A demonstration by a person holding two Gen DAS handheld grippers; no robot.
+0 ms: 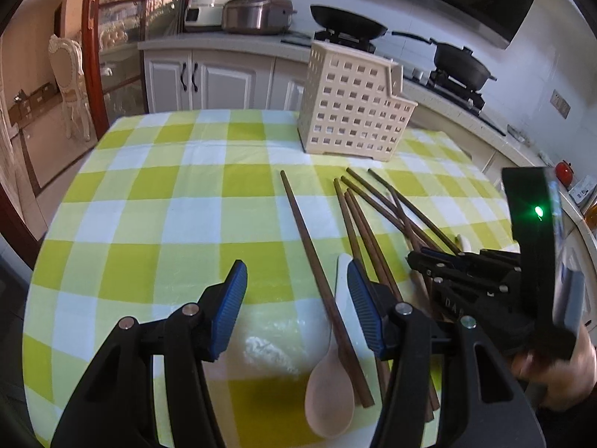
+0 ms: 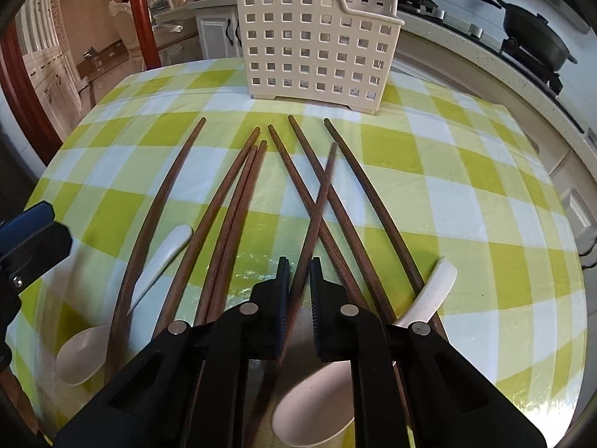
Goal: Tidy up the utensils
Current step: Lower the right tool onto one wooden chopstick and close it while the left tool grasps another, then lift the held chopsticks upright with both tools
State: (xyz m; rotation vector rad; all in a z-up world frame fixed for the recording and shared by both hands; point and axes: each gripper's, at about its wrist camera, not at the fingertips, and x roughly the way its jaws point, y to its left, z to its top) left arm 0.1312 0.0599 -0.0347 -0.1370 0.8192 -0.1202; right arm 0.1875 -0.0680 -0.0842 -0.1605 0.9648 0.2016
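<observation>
Wooden chopstick [image 2: 317,209] slim, round, pinched in right hand-held gripper [image 2: 298,261]; ribbed pads.

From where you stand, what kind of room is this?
Most likely a home kitchen: black pans sit on a gas stove, white cabinets run under the counter, and a cooker pot stands by the wall outlets.

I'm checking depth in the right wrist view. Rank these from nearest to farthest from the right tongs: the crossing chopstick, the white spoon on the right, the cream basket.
1. Crossing chopstick: between the pads of the right tongs.
2. White spoon: just right of the tongs, handle resting on the chopsticks.
3. Cream basket: standing at the table's far end.
</observation>
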